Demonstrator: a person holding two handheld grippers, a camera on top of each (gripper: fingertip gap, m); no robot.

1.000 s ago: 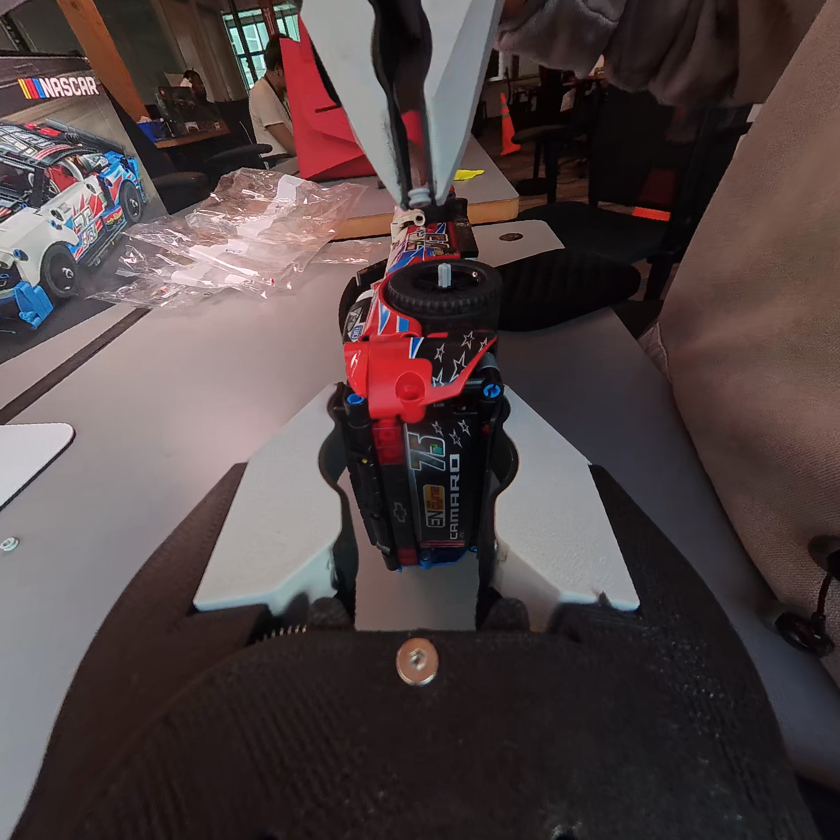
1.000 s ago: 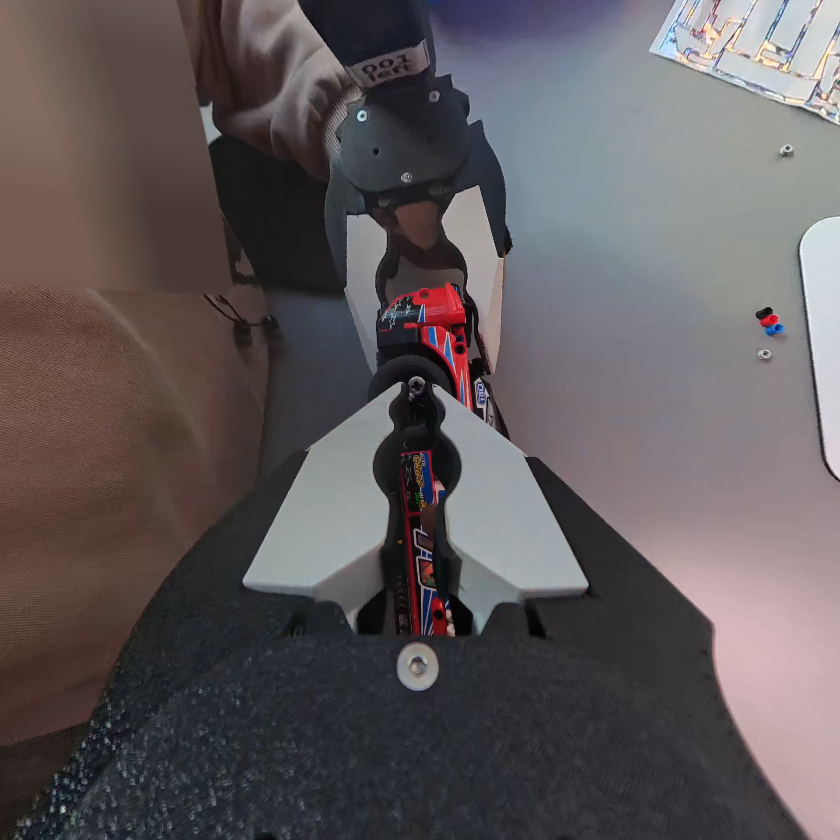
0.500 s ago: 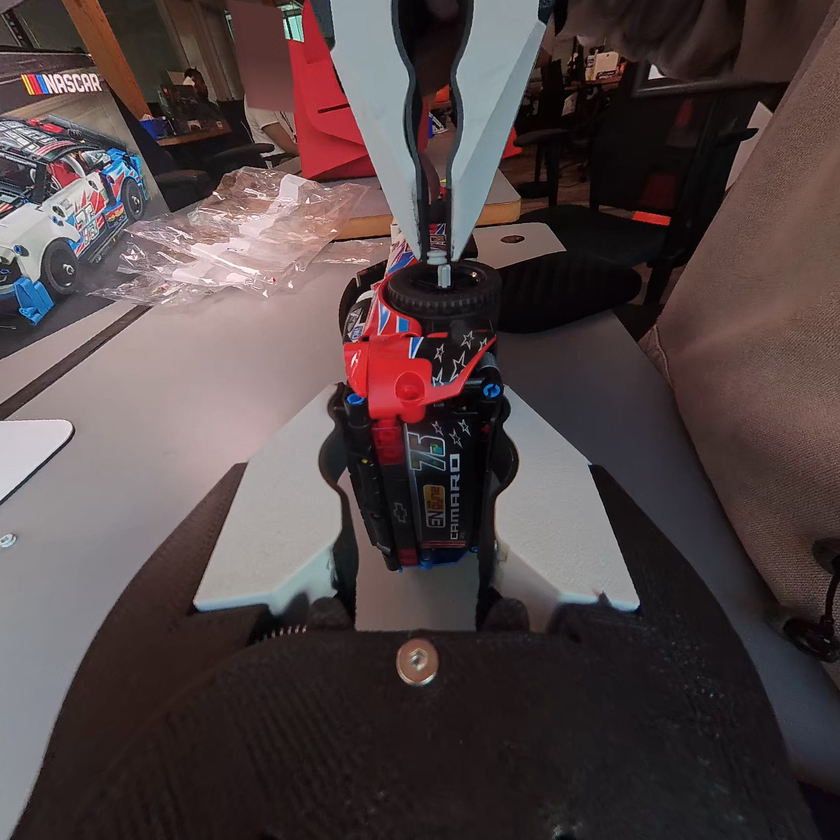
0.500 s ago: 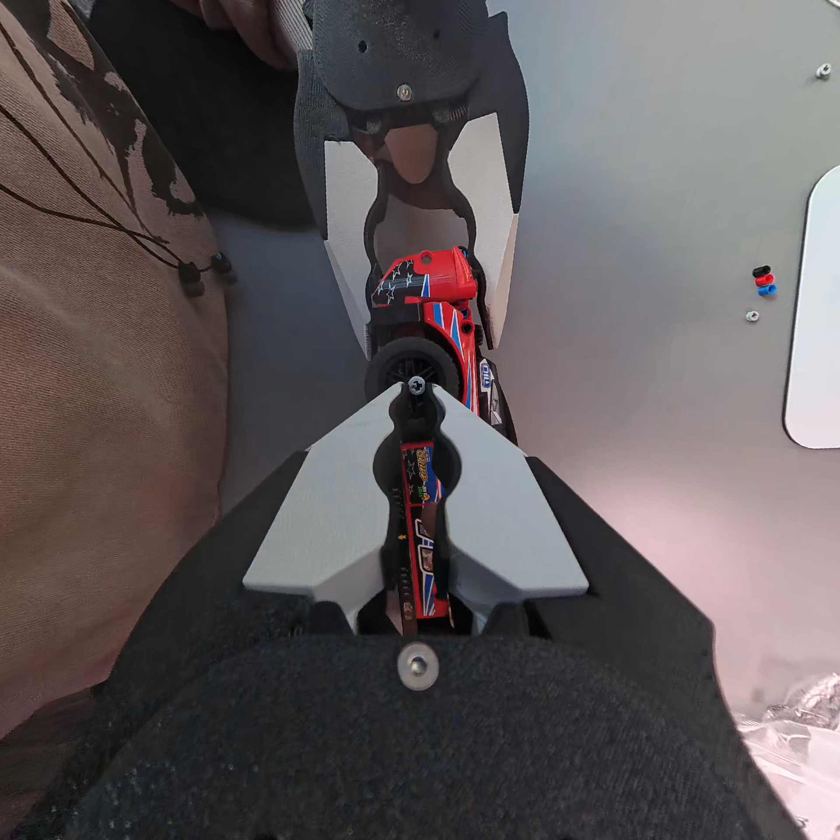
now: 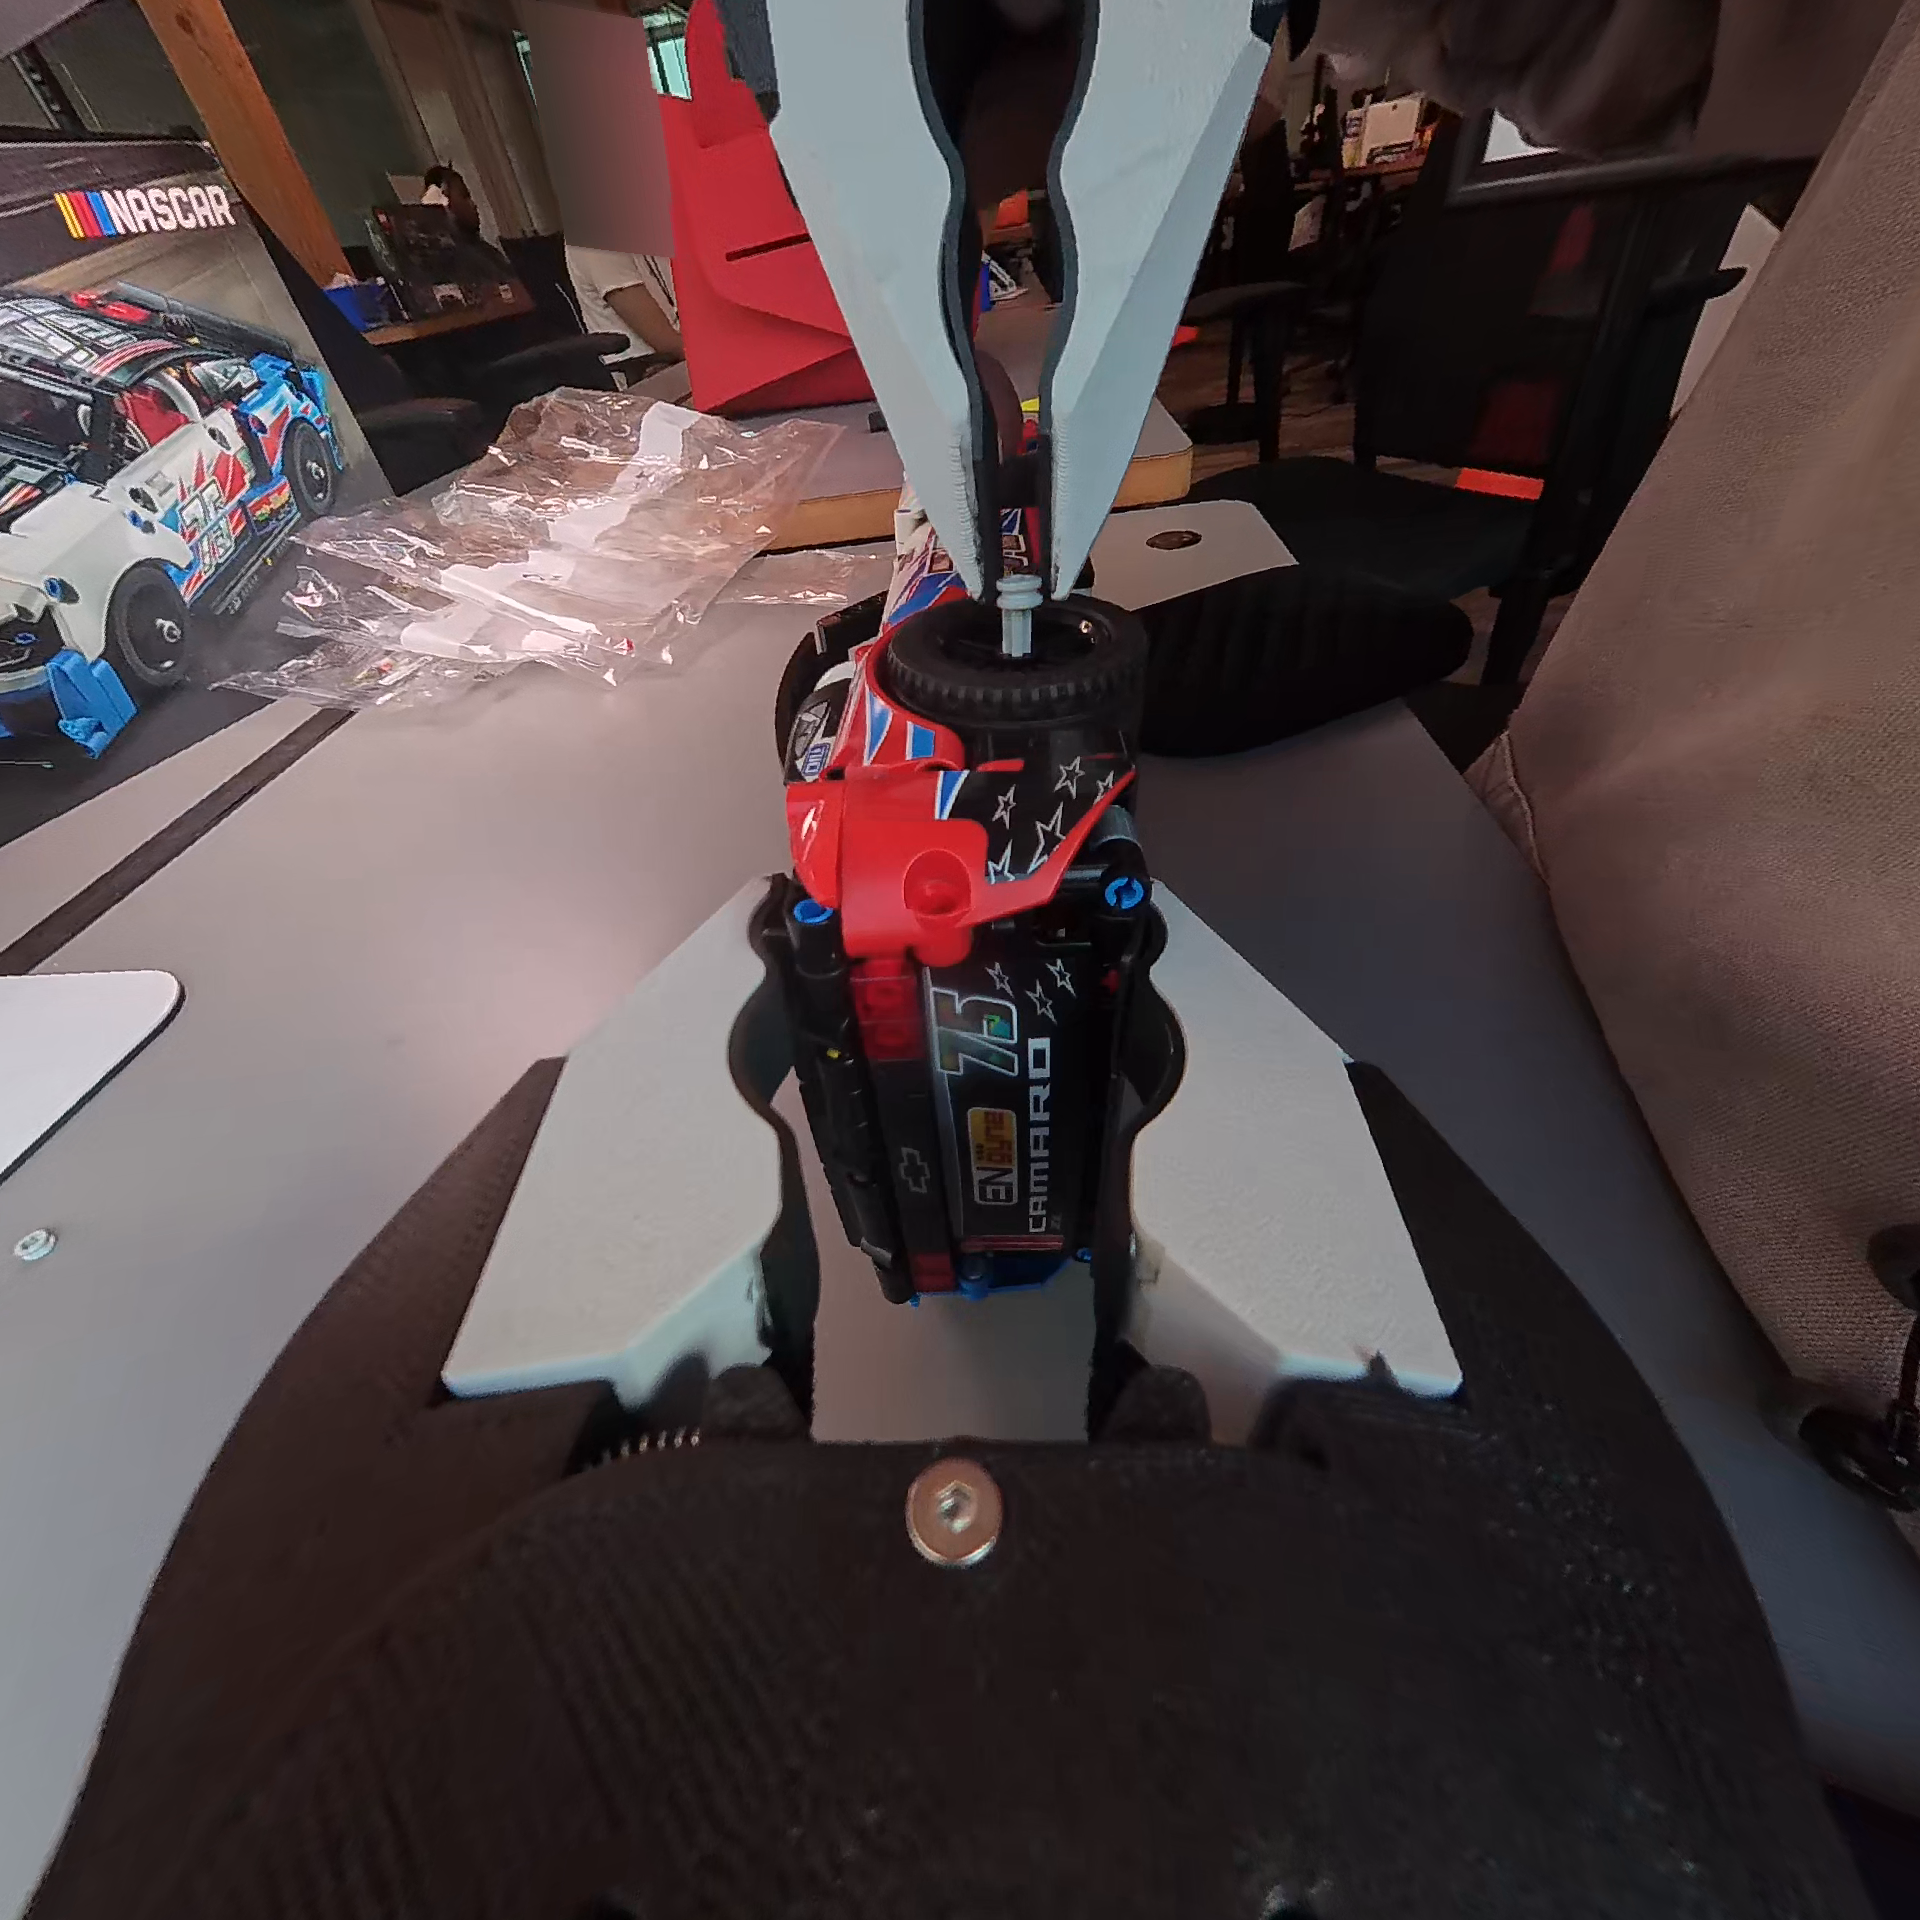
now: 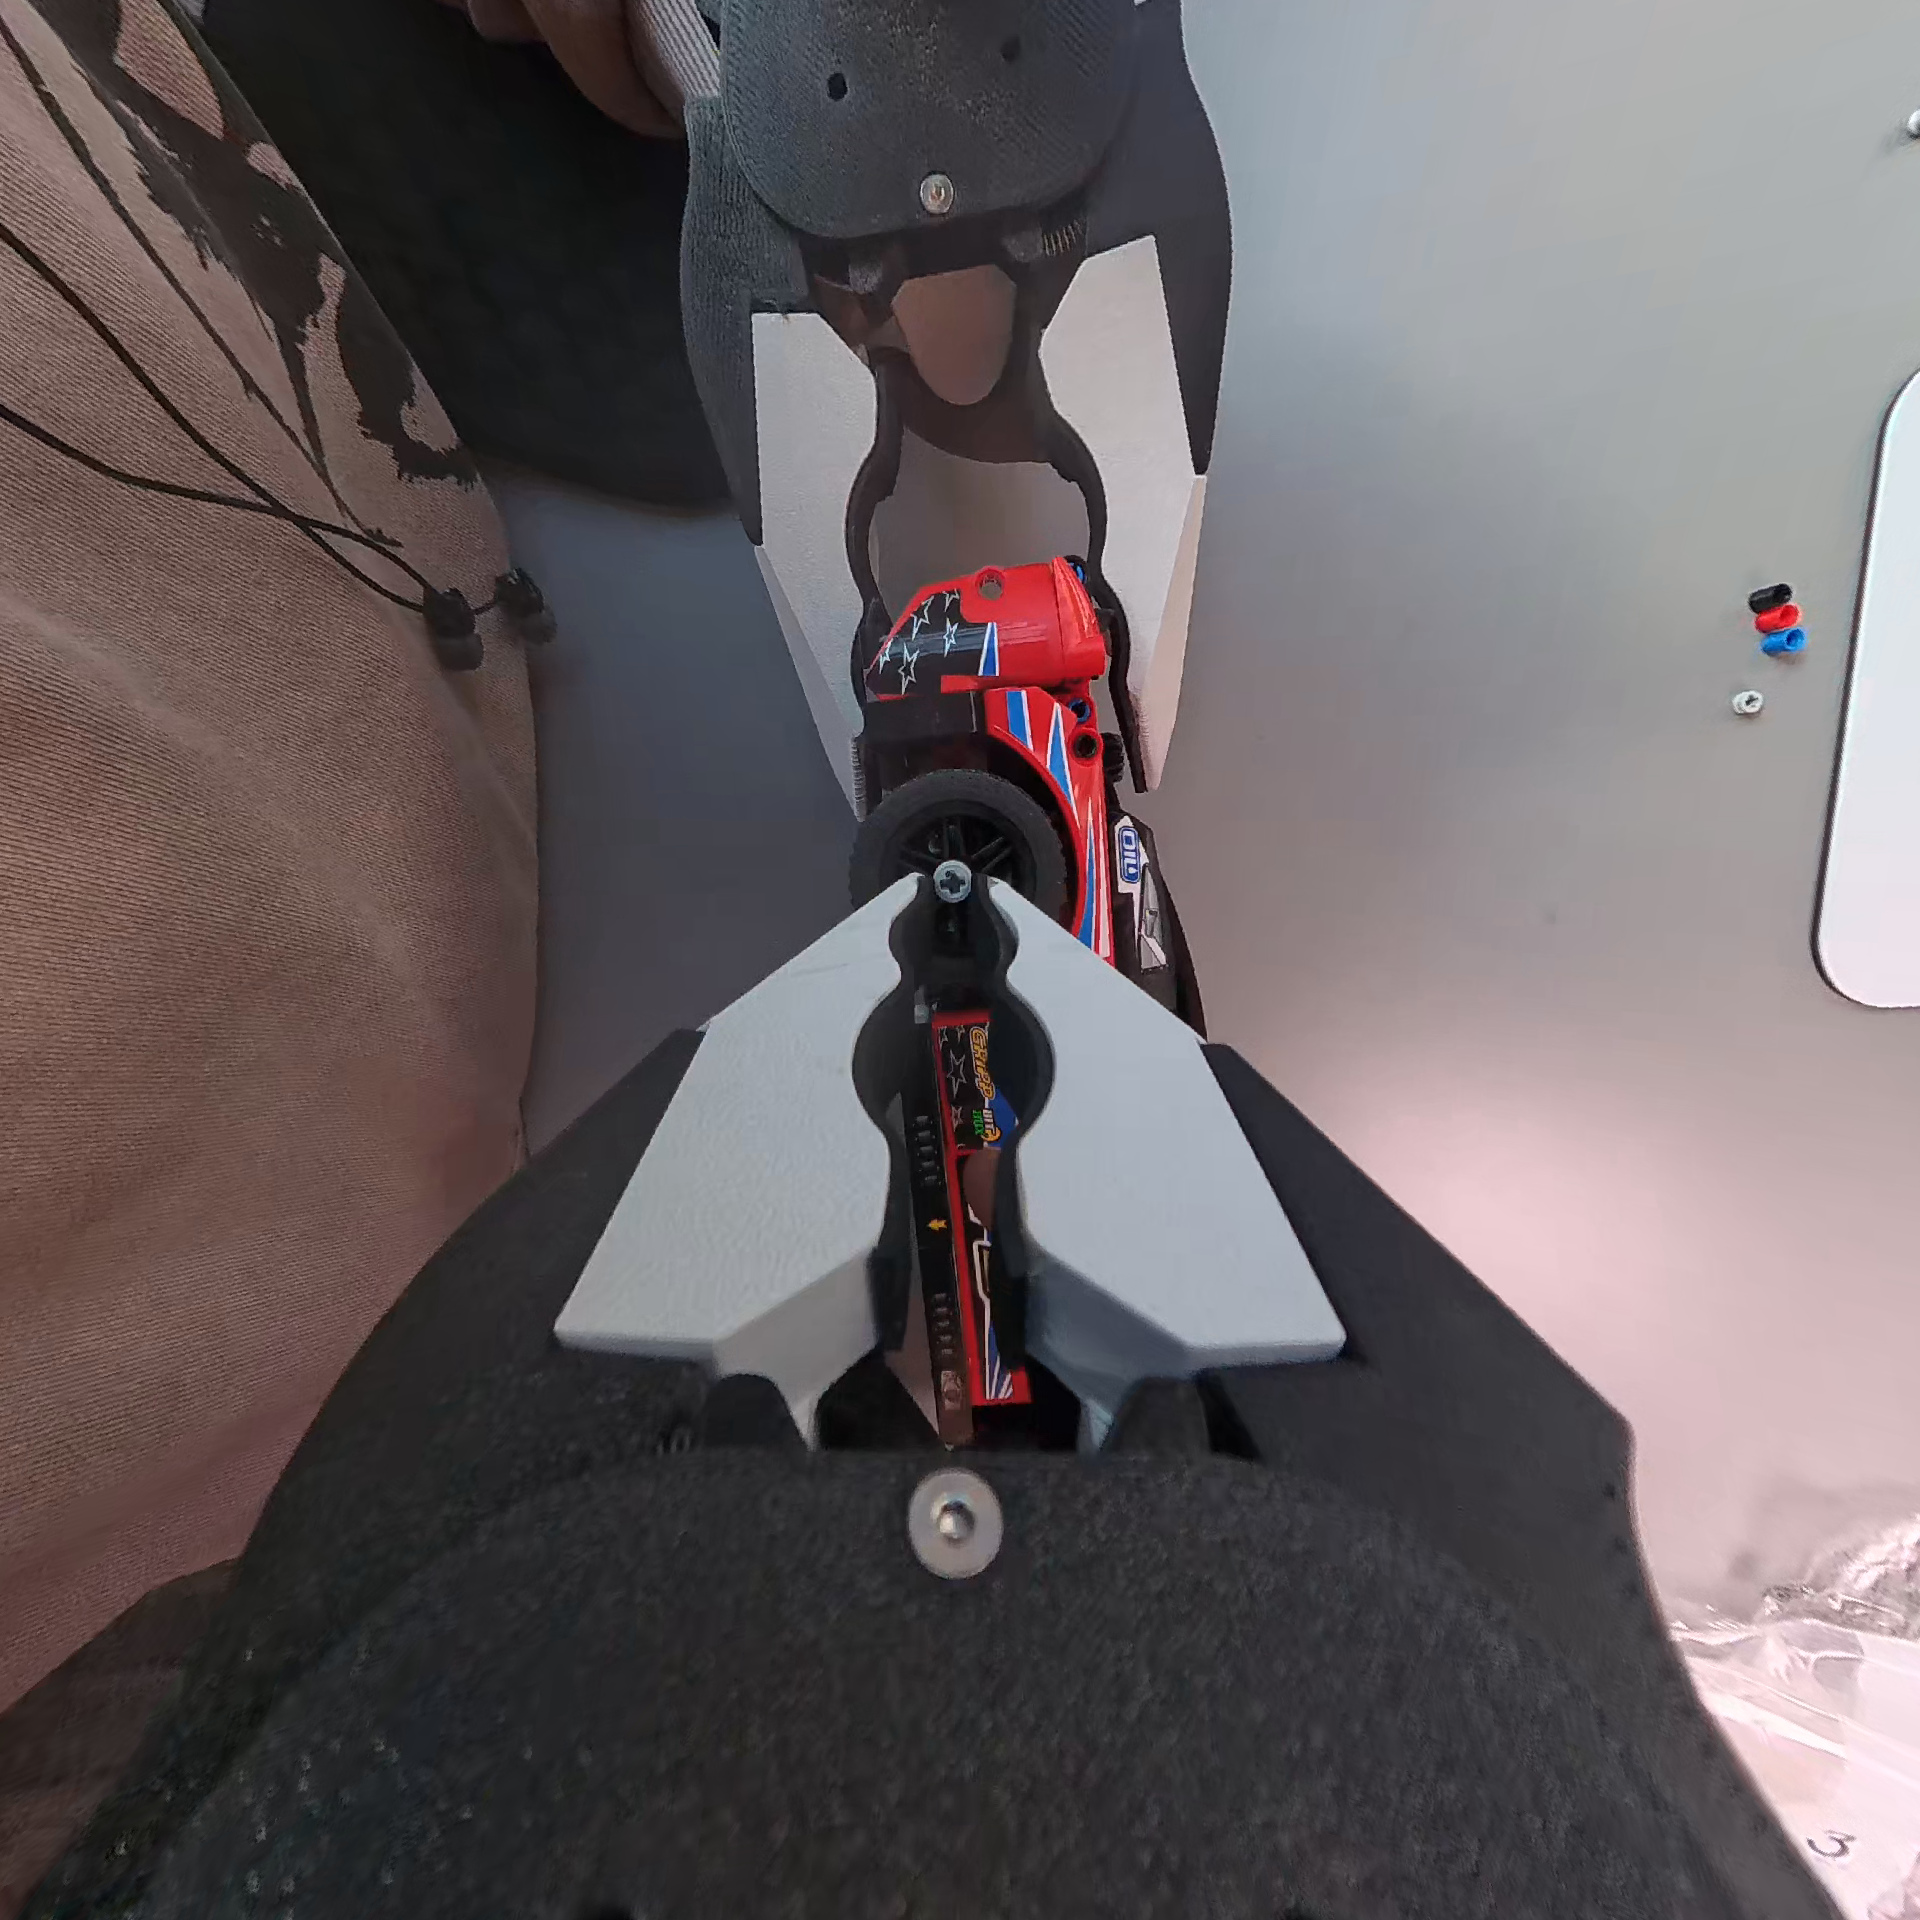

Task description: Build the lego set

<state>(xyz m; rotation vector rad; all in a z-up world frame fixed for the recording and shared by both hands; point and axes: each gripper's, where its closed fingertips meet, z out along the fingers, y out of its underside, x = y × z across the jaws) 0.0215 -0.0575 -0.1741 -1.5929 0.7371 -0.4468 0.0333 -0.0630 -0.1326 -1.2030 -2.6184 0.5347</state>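
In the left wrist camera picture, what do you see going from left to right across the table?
Lego box with the race car picture → crumpled clear plastic bags → red and black lego car → black chair seat

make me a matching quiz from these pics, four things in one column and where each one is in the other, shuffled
Things
1. red and black lego car
2. small grey axle pin
3. crumpled clear plastic bags
4. three small black, red and blue pins

Places
A. loose on the grey table, near a white pad
B. clamped on its side in the left gripper
C. on the table beside the printed set box
D. at the black wheel's hub, at the right gripper's tips

Pairs: 1-B, 2-D, 3-C, 4-A
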